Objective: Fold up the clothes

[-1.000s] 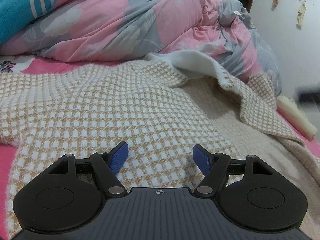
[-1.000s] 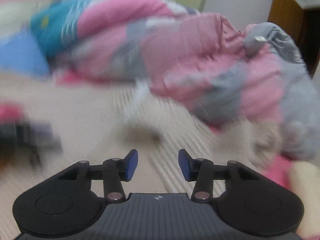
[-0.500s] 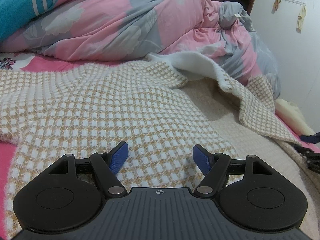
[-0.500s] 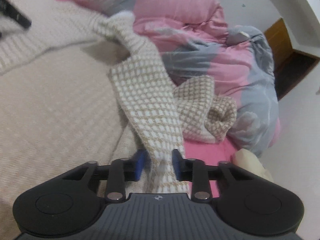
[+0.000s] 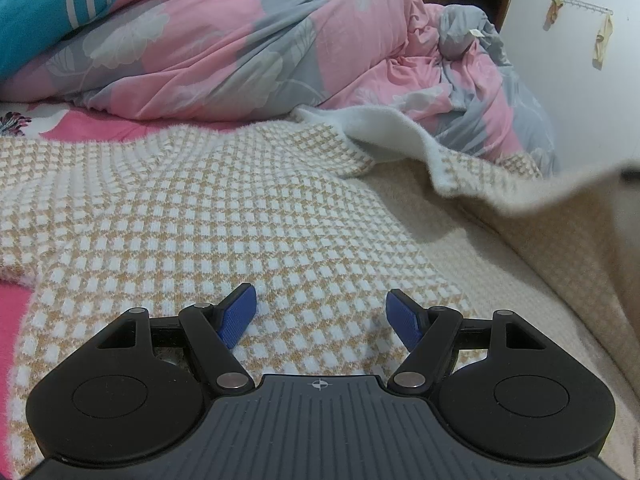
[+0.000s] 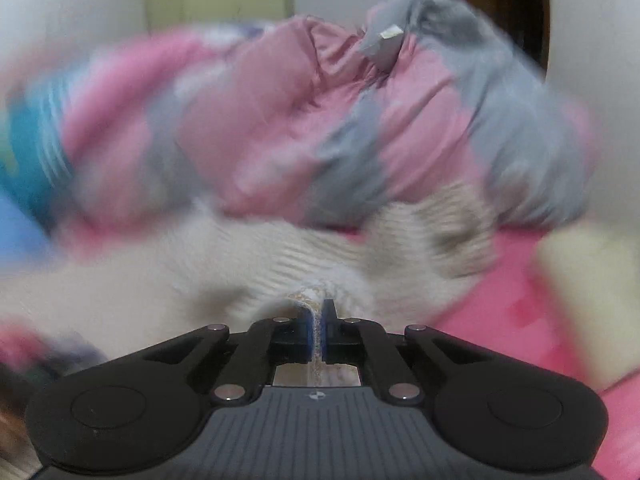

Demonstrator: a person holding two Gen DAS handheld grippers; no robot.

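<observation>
On my left wrist view, the left gripper (image 5: 321, 307) hangs low over the checked sweater (image 5: 192, 220), its jaws wide with nothing between them — the blue pads (image 5: 236, 316) sit just above the knit without pinching it. The sweater lies spread across the bed (image 5: 84, 130), white and tan squares up, reaching to the bed's left edge; toward the right edge a sleeve (image 5: 520, 192) is lifted off the surface and blurred, its fuzzy white inside showing. Behind it a pink and grey quilt (image 5: 224, 52) is heaped along the far side of the bed.

On my right wrist view, much is smeared. The right gripper (image 6: 318, 326) has its jaws clamped narrow on a fold of the sweater's fabric (image 6: 316, 292) — they have just been closing, and the knit is pinched between the pads. The quilt (image 6: 304, 132) fills the background, with pink sheet (image 6: 492, 308) at right.
</observation>
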